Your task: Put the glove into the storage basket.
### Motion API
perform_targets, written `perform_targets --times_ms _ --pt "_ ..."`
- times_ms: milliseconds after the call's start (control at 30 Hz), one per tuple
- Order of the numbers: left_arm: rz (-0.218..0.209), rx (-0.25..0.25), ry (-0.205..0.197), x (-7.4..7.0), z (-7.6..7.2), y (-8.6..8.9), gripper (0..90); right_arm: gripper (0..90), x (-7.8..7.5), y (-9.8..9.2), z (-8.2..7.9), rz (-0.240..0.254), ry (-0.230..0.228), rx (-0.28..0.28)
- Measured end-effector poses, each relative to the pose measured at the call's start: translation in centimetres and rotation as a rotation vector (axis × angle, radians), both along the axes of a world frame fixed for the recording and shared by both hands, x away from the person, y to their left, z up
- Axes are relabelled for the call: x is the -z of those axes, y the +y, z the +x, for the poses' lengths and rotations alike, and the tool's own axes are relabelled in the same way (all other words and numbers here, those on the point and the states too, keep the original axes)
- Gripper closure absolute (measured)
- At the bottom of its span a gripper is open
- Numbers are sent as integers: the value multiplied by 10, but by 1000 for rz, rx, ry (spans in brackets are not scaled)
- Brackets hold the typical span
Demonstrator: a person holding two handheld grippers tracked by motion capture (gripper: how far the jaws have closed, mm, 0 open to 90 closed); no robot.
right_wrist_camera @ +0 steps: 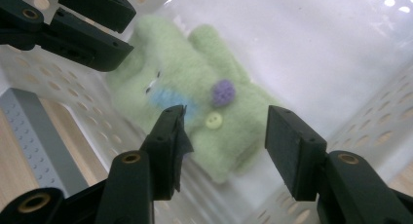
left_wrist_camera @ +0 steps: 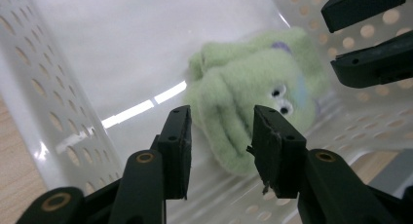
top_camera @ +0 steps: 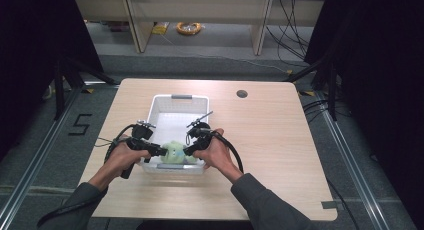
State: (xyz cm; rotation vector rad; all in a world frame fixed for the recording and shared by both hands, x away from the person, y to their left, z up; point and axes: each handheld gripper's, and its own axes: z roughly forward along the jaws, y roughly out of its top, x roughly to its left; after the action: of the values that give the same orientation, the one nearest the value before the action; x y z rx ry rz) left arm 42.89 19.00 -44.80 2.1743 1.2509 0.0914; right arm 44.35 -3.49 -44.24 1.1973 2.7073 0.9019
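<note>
A white perforated plastic basket [top_camera: 158, 107] is being shown near the middle of a light wooden table [top_camera: 280, 140], and a pale green plush toy [top_camera: 174, 153] is lying inside it, against the wall nearest the person. In the high view the toy is partly covered by both grippers and by the basket's near rim, so only its upper part is being seen there.

The left gripper [top_camera: 159, 150] is being held in the left hand [top_camera: 121, 159] at the basket's near left corner, and the right gripper [top_camera: 189, 150] is being held in the right hand [top_camera: 214, 151] at the near right corner. Both are being pointed inward at the toy.

In the left gripper view the jaws are being kept spread, with the toy [left_wrist_camera: 253, 95] lying in the gap between them; its face with two small eyes is being shown, and its lower edge is hidden behind the right-hand jaw. Whether the pads are touching the plush cannot be told. The other gripper [left_wrist_camera: 365, 36] is cut off at the upper right corner.

In the right gripper view the jaws are likewise being held wide apart above the toy [right_wrist_camera: 195, 97], which is blurred. A purple pom-pom [right_wrist_camera: 223, 92] and what seems to be a yellow button [right_wrist_camera: 213, 120] are being made out on it.
</note>
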Motion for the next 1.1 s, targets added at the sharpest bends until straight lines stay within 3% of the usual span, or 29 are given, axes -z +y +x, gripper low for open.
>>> perform_targets --times_ms 133,167,300,333,433,533,567,633,700,767,833,1100 --pt "-26 -26 -22 -7 -2 0 558 490 -7 -4 -1 19 -26 -10" --pt "-41 -39 -33 -9 -3 0 548 485 -10 -5 -3 18 -4 9" --pt "-48 -18 -59 -16 -12 -3 515 471 -18 -11 -7 42 -14 5" --pt "-56 -14 -66 -18 -14 -5 505 470 -19 -13 -6 51 -48 -28" --pt "-89 4 -68 -22 -20 -9 494 446 -22 -18 -9 76 -79 -40" --pt "-96 21 -79 -26 -28 -14 465 418 -25 -24 -13 90 -74 -39" --pt "-104 21 -82 -27 -31 -15 452 409 -25 -27 -13 92 -93 -47" --pt "-128 15 -115 -32 -37 -18 439 388 -28 -32 -16 115 -88 -35" --pt "-139 17 -121 -34 -40 -19 414 378 -29 -38 -18 133 -111 -41" --pt "-149 11 -129 -36 -44 -21 392 370 -32 -43 -21 130 -64 -6" --pt "-169 10 -135 -37 -49 -23 375 363 -32 -50 -23 167 -97 -28" --pt "-181 28 -128 -36 -64 -33 331 350 -37 -71 -32 213 -117 -14"
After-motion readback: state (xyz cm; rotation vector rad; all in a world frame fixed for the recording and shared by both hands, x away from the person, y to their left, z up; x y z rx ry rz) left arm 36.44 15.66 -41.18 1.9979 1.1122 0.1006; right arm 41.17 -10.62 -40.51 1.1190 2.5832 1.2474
